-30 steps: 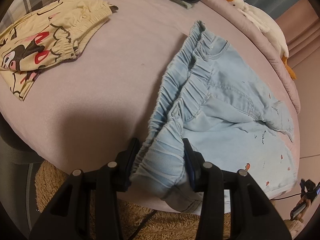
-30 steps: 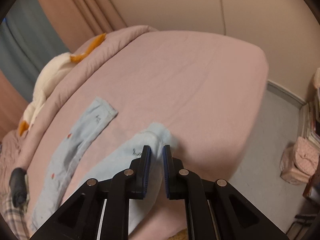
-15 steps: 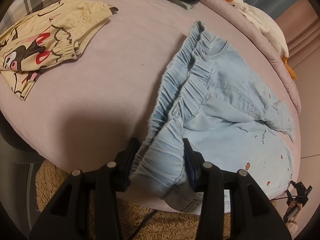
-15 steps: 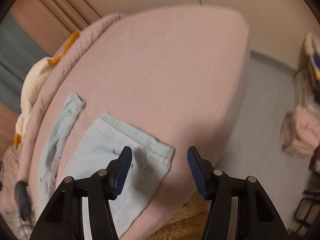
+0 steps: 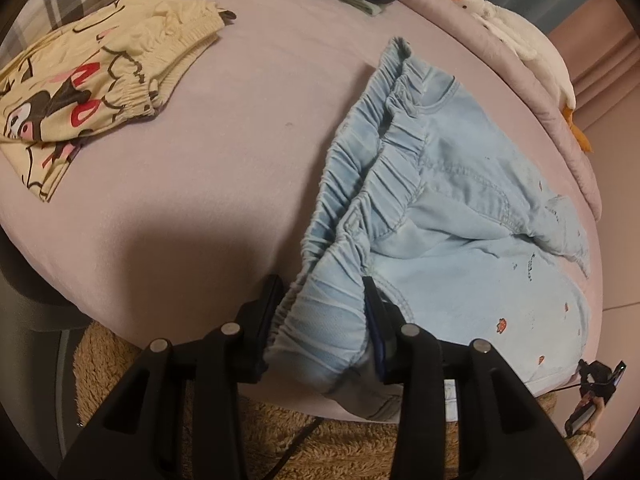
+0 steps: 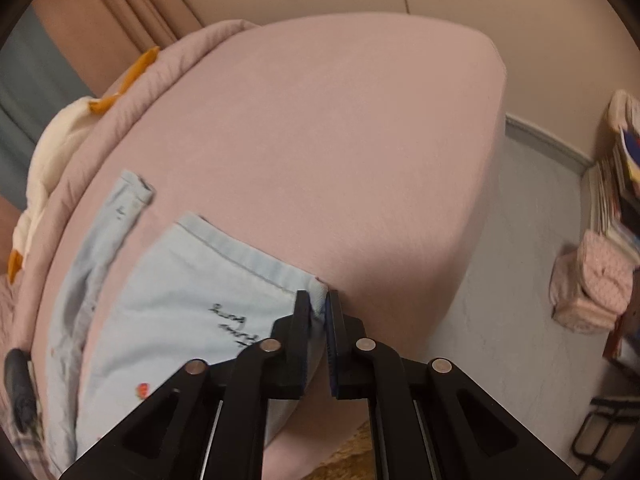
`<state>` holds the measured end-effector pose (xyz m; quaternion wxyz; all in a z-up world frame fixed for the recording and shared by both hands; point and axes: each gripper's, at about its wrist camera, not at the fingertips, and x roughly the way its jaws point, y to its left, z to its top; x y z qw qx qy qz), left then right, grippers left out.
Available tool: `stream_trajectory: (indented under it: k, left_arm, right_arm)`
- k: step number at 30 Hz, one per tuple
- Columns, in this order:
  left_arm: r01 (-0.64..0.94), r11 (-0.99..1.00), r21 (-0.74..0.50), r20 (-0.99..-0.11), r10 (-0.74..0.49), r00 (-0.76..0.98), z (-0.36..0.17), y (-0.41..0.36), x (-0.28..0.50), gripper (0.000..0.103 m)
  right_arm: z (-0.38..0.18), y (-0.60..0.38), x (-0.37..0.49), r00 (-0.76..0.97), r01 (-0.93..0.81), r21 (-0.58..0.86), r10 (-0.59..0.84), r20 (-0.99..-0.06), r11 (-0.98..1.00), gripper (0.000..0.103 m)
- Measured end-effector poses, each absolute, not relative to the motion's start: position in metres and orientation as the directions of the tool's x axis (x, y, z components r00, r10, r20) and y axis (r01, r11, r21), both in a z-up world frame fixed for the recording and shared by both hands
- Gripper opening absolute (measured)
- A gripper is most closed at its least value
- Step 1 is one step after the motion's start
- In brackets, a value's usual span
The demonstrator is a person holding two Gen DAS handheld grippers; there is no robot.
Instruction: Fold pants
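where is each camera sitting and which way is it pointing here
Left wrist: sits behind the left tongs, looking across the pink bed at the waistband of the light blue pants; only the tongs' black fingers show, shut on the waistband.
Right wrist: sits behind the right tongs, looking toward the bed's far corner and wall; the tongs pinch a leg-hem corner.
Shared: pants, bed, plush goose.
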<state>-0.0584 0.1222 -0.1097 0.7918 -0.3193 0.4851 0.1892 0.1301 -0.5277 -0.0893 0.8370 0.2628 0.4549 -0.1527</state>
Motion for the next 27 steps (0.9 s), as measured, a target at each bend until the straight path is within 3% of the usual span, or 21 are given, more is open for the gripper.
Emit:
stream_trajectory:
  k: [5, 7, 9, 11, 13, 15, 20, 27]
  left_arm:
    - [-0.613, 0.722, -0.321, -0.888, -0.005, 0.459, -0.106, 0.12, -0.059, 0.047]
    - [-0.629, 0.703, -0.33, -0.89, -0.01, 0.456, -0.101, 0.122, -0.063, 0.063]
    - [-0.627, 0.694, -0.354, -0.875, -0.008, 0.485, -0.089, 0.123, -0.068, 0.072]
    - [-0.609, 0.706, -0.362, -0.851, 0.016, 0.525, -0.07, 0.121, -0.072, 0.08]
    - [-0.588, 0.72, -0.368, -0.821, 0.045, 0.569, -0.049, 0.117, -0.072, 0.091]
    - [-0.562, 0.735, -0.38, -0.799, 0.046, 0.6, -0.036, 0.111, -0.066, 0.095]
    - [-0.456, 0.791, -0.407, -0.759, -0.014, 0.651, -0.017, 0.086, -0.025, 0.097]
    - [-0.45, 0.784, -0.428, -0.759, -0.042, 0.65, -0.019, 0.073, 0.035, 0.097]
  right_arm:
    - [-0.088, -0.528, 0.13, 0.533, 0.49, 0.286, -0.023, -0.846, 0.824, 0.006]
    - [-0.085, -0.524, 0.132, 0.522, 0.478, 0.257, -0.037, -0.852, 0.84, 0.007]
    - [-0.077, -0.52, 0.128, 0.522, 0.47, 0.229, -0.059, -0.851, 0.852, 0.019]
    - [-0.068, -0.517, 0.124, 0.52, 0.47, 0.187, -0.099, -0.848, 0.863, 0.044]
    - [-0.056, -0.513, 0.121, 0.542, 0.457, 0.174, -0.118, -0.832, 0.872, 0.05]
    - [-0.043, -0.507, 0.117, 0.565, 0.434, 0.179, -0.111, -0.818, 0.883, 0.05]
    - [-0.004, -0.469, 0.124, 0.637, 0.333, 0.219, -0.048, -0.769, 0.917, 0.067]
    - [0.026, -0.383, 0.174, 0.639, 0.05, 0.368, 0.253, -0.726, 0.928, 0.068]
